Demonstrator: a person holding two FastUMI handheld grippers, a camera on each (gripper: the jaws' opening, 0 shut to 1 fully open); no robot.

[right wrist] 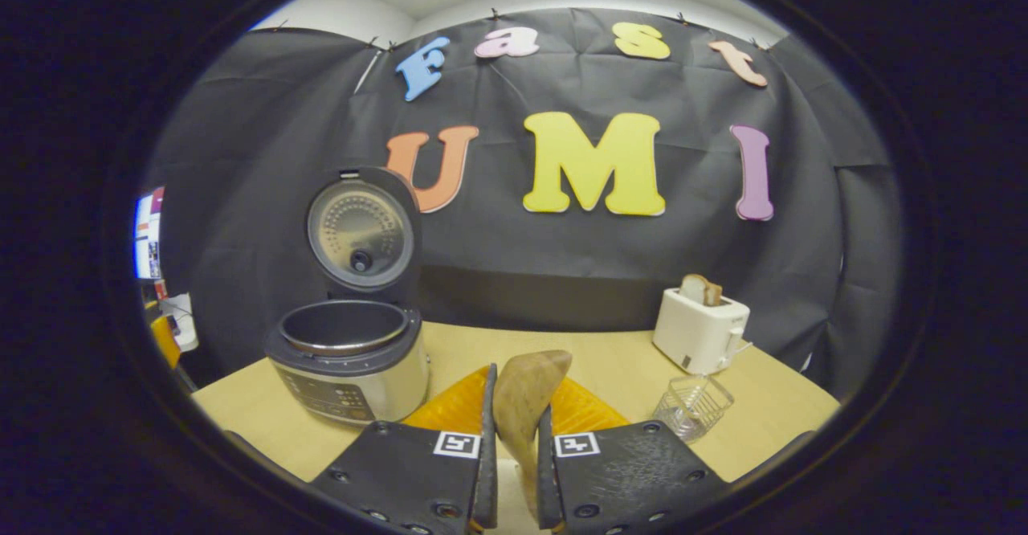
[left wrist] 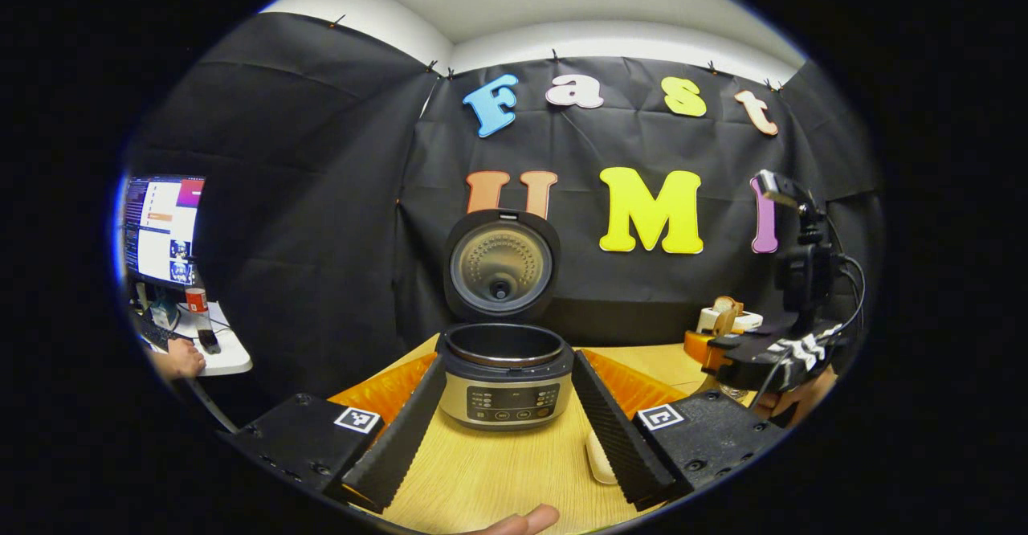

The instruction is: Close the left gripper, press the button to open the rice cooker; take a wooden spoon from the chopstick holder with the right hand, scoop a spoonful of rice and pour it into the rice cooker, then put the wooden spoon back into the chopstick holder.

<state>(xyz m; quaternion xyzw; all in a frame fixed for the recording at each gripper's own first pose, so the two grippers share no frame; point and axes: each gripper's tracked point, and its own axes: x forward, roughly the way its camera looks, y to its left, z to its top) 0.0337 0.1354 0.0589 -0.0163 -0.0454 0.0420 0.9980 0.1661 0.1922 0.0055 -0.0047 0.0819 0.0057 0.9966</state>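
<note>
The rice cooker (left wrist: 504, 394) stands on the wooden table with its lid (left wrist: 501, 266) raised and its inner pot showing. My left gripper (left wrist: 507, 357) is open, one finger on each side of the cooker's front, holding nothing. In the right gripper view the cooker (right wrist: 349, 362) sits to the left, lid (right wrist: 361, 234) up. My right gripper (right wrist: 518, 390) is shut on the wooden spoon (right wrist: 526, 390), whose bowl points up and forward. A clear chopstick holder (right wrist: 692, 406) stands right of it. The right gripper (left wrist: 763, 362) appears at the right of the left gripper view, in a hand.
A white toaster (right wrist: 700, 330) with a slice of bread stands at the back right of the table (right wrist: 610, 370). A small white object (left wrist: 598, 459) lies on the table by my left gripper's right finger. A monitor (left wrist: 161, 230) and a person's hand (left wrist: 181, 358) are at a side desk, far left.
</note>
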